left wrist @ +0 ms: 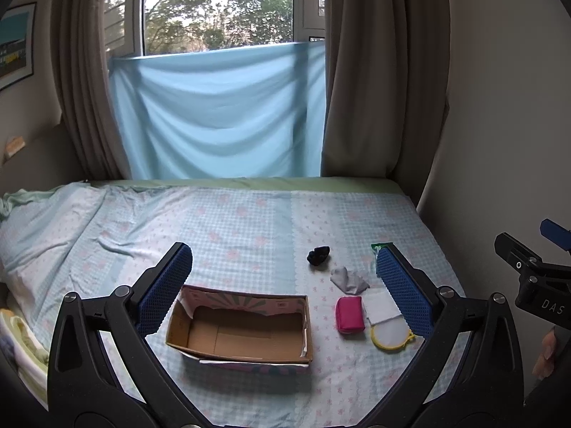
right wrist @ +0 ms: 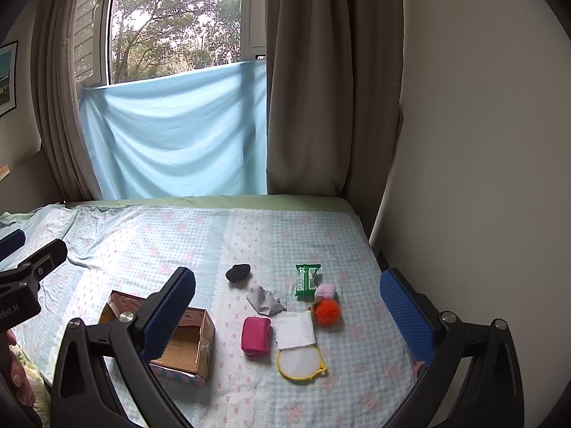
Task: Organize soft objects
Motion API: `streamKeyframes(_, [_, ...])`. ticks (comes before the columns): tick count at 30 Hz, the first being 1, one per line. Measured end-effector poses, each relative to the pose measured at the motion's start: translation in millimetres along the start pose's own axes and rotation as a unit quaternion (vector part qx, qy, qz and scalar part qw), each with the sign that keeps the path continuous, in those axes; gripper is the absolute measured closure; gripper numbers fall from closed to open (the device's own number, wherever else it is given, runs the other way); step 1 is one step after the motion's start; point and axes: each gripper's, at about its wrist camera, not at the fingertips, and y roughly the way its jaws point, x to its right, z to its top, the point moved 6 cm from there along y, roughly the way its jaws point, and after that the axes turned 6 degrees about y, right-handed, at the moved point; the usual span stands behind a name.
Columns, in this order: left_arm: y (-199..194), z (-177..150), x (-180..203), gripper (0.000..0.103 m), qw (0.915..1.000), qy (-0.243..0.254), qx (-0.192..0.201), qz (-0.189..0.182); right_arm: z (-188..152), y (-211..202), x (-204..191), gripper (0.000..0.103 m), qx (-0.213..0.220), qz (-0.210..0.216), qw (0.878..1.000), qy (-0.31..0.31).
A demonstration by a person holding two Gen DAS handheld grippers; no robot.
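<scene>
An open, empty cardboard box (left wrist: 239,331) (right wrist: 185,346) stands on the bed. To its right lie a black soft lump (left wrist: 318,255) (right wrist: 238,272), a grey cloth (left wrist: 348,280) (right wrist: 264,299), a pink pouch (left wrist: 349,314) (right wrist: 255,335), a white mesh cloth (left wrist: 380,308) (right wrist: 295,330), a yellow-rimmed round pad (left wrist: 390,337) (right wrist: 301,363), a green packet (right wrist: 306,280), a pink pompom (right wrist: 325,290) and an orange pompom (right wrist: 326,312). My left gripper (left wrist: 282,285) is open and empty above the box. My right gripper (right wrist: 285,306) is open and empty above the items.
The bed (left wrist: 232,221) has a checked blue sheet and ends at a wall (right wrist: 464,178) on the right. Brown curtains (left wrist: 374,89) and a blue cloth (left wrist: 221,114) hang at the window behind. The right gripper shows at the right edge of the left wrist view (left wrist: 535,278).
</scene>
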Motion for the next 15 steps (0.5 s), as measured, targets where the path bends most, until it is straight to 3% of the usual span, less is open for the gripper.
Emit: streamKeyframes(15, [0.5, -0.4, 0.6, 0.0, 1.0, -0.003, 0.0, 0.0, -0.5, 2.1, -0.6, 0.0, 0.001, 0.004, 1.0, 0.001])
